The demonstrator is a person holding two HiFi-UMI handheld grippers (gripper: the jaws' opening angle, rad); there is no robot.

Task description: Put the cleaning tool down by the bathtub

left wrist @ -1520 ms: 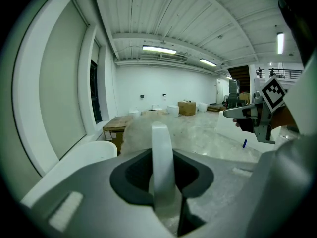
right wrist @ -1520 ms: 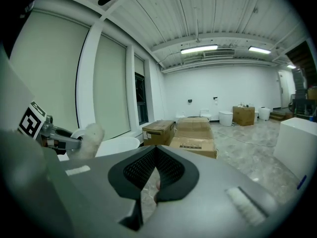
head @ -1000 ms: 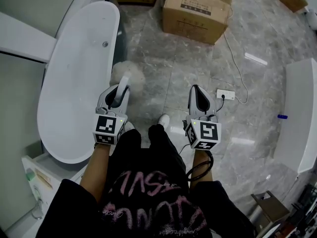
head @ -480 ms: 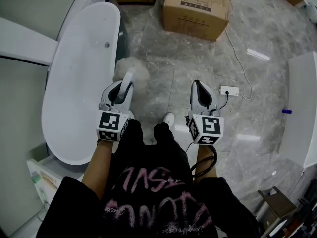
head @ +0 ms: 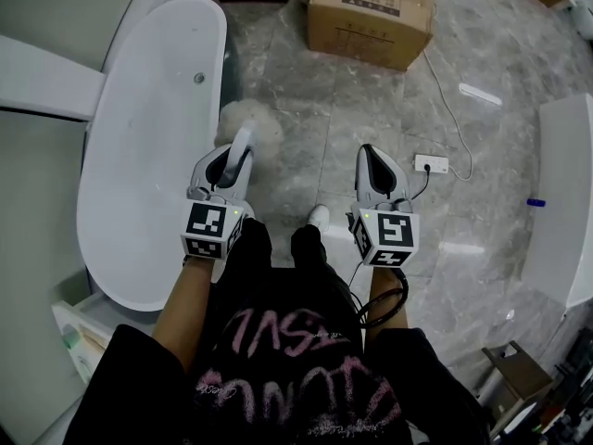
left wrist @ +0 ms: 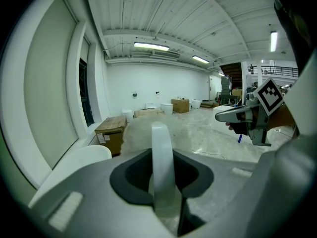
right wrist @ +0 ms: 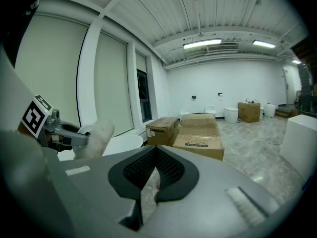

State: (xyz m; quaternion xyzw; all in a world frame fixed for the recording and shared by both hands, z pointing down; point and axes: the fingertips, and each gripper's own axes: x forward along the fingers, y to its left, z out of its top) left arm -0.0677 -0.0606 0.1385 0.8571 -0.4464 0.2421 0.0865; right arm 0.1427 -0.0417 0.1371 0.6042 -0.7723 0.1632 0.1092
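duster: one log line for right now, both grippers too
left gripper: shut on duster handle | duster: fluffy head beside bathtub | right gripper: shut, empty

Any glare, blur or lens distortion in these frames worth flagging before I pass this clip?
Head view: bright streaks of glare on the glossy floor, otherwise sharp. Left gripper view: heavy fisheye with black corners; the cleaning tool held in the left gripper looks soft so near the lens. Right gripper view: the same fisheye bends the ceiling; the right gripper is slightly soft, the cardboard boxes are clear.
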